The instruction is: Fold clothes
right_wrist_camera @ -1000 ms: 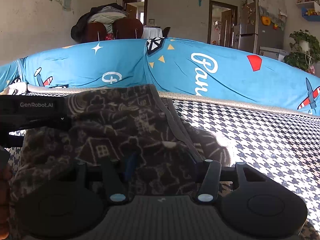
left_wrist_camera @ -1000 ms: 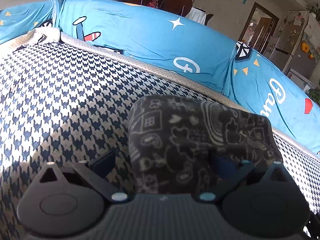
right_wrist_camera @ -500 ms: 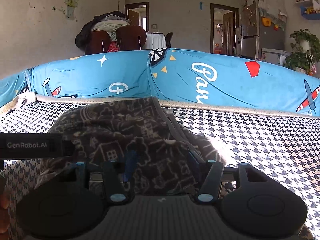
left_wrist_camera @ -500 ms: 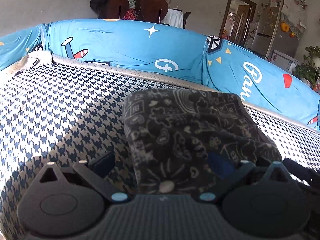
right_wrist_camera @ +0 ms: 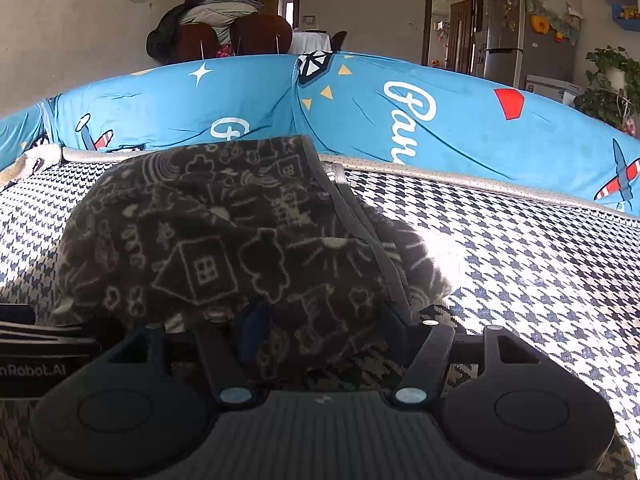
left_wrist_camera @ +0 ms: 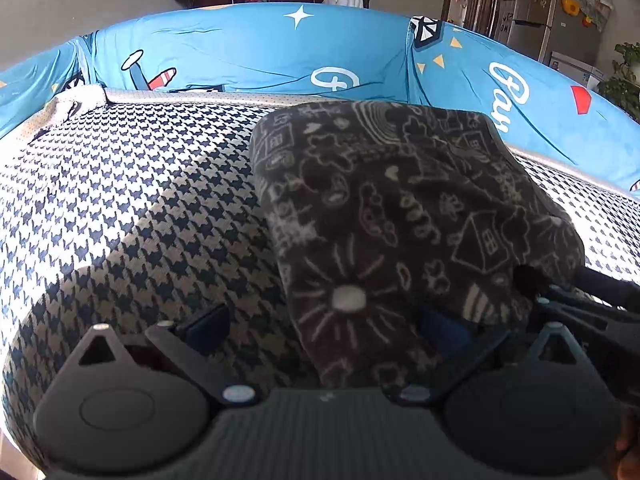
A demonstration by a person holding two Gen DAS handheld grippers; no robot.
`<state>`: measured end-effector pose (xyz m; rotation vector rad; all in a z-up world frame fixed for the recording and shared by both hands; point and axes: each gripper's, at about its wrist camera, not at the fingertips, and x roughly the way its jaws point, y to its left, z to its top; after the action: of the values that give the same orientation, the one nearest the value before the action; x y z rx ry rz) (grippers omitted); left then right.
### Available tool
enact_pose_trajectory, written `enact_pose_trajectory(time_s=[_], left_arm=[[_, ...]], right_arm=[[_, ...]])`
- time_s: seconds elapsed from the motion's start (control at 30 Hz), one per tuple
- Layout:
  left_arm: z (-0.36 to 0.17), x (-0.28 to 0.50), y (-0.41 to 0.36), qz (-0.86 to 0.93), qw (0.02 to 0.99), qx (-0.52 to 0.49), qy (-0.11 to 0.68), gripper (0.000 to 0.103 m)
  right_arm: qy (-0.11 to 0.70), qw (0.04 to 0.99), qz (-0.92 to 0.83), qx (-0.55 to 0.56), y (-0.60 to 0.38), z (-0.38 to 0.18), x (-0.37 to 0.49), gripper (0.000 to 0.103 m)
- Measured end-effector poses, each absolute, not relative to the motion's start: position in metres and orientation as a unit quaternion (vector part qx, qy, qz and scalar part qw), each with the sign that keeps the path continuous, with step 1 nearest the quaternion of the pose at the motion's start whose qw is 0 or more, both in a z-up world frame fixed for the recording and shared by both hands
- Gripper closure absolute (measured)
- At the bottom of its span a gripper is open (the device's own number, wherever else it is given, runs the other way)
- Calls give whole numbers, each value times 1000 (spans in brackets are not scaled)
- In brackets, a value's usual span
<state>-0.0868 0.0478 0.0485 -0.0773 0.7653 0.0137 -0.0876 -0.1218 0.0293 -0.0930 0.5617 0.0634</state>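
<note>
A folded dark garment point(left_wrist_camera: 400, 208) with white doodle prints lies on the houndstooth sofa seat point(left_wrist_camera: 140, 208). My left gripper point(left_wrist_camera: 324, 330) stands wide open at its near left corner. The cloth's edge lies over the right finger, and the left finger point(left_wrist_camera: 204, 328) rests on bare seat. In the right wrist view the same garment point(right_wrist_camera: 208, 232) bulges in front of my right gripper point(right_wrist_camera: 324, 322). Its jaws are opening, and the garment's near end sits loosely between them. Each gripper's body shows at the edge of the other's view.
A blue cartoon-print cover point(right_wrist_camera: 440, 120) wraps the sofa back behind the seat. Bare houndstooth seat point(right_wrist_camera: 520, 256) stretches to the right of the garment and to its left. Chairs, doorways, a fridge and a plant stand far behind.
The left gripper has slid sideways and rolled, so the garment now sits right of centre in its view. The right gripper's fingers have spread wider around the garment's near end.
</note>
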Motion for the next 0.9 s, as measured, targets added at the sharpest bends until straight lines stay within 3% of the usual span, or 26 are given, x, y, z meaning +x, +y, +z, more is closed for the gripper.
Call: enact_pose_trajectory(time_s=[0.27, 0.43, 0.9], left_arm=[[61, -103, 43, -3, 932, -22, 361, 0], [66, -115, 47, -3, 931, -25, 365, 0], [64, -130, 36, -10, 921, 22, 390, 0]], right_arm=[[278, 959, 43, -39, -124, 42, -107, 40], [274, 959, 43, -56, -121, 48, -124, 30], [317, 948, 22, -27, -135, 46, -158, 16]])
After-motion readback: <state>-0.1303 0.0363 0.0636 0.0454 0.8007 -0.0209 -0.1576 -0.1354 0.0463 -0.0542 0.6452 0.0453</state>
